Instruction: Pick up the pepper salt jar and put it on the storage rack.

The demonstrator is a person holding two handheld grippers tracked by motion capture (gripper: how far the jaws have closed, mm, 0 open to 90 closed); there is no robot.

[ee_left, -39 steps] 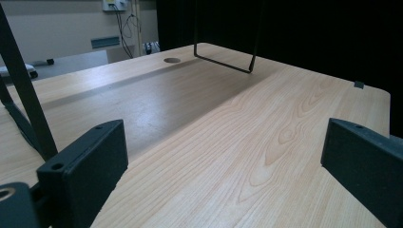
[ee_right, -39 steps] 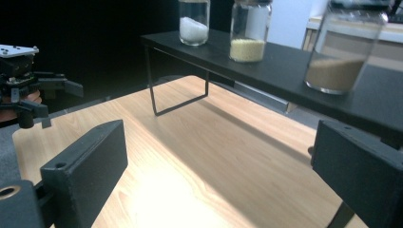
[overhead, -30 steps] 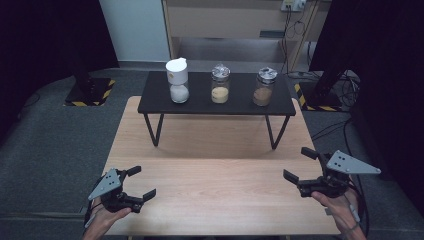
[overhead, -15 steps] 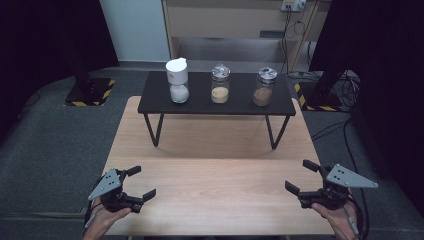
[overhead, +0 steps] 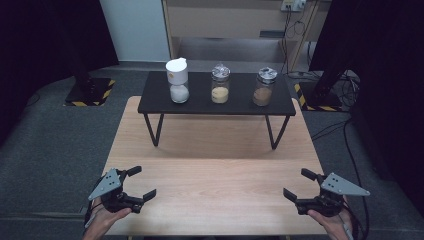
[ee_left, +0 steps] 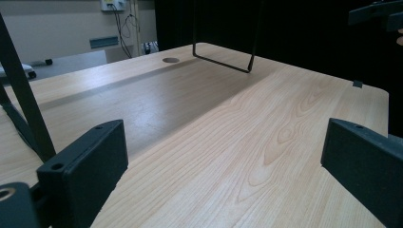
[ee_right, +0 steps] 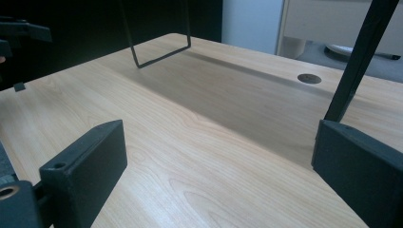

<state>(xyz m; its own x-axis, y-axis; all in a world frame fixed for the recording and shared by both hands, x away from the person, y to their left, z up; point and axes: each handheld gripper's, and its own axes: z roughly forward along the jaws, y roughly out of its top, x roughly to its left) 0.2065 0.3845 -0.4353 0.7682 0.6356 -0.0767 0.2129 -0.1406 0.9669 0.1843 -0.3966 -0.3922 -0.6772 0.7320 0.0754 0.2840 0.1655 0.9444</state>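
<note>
My left gripper (overhead: pixel 142 182) hovers open over the near left corner of the wooden table (overhead: pixel 215 165), held by a hand. My right gripper (overhead: pixel 297 184) hovers open over the near right corner. Both point inward, with nothing between their jaws. Bare wood lies between the pads in the left gripper view (ee_left: pixel 85 166) and in the right gripper view (ee_right: pixel 85 166). Three jars stand on a black riser (overhead: pixel 200 106) at the far side: a white-lidded jar (overhead: pixel 177 82) of white powder, a glass jar (overhead: pixel 220 86) of yellow grains and a glass jar (overhead: pixel 263 88) of brown grains.
The riser stands on thin black wire legs (ee_left: pixel 223 59) (ee_right: pixel 160 51) with open space beneath. A round cable hole (ee_right: pixel 309 78) sits in the tabletop near the far edge. Grey carpet, cables and a wooden cabinet (overhead: pixel 235 20) lie beyond the table.
My right gripper has drawn back toward the near edge of the table and sunk lower. The left gripper has stayed put.
</note>
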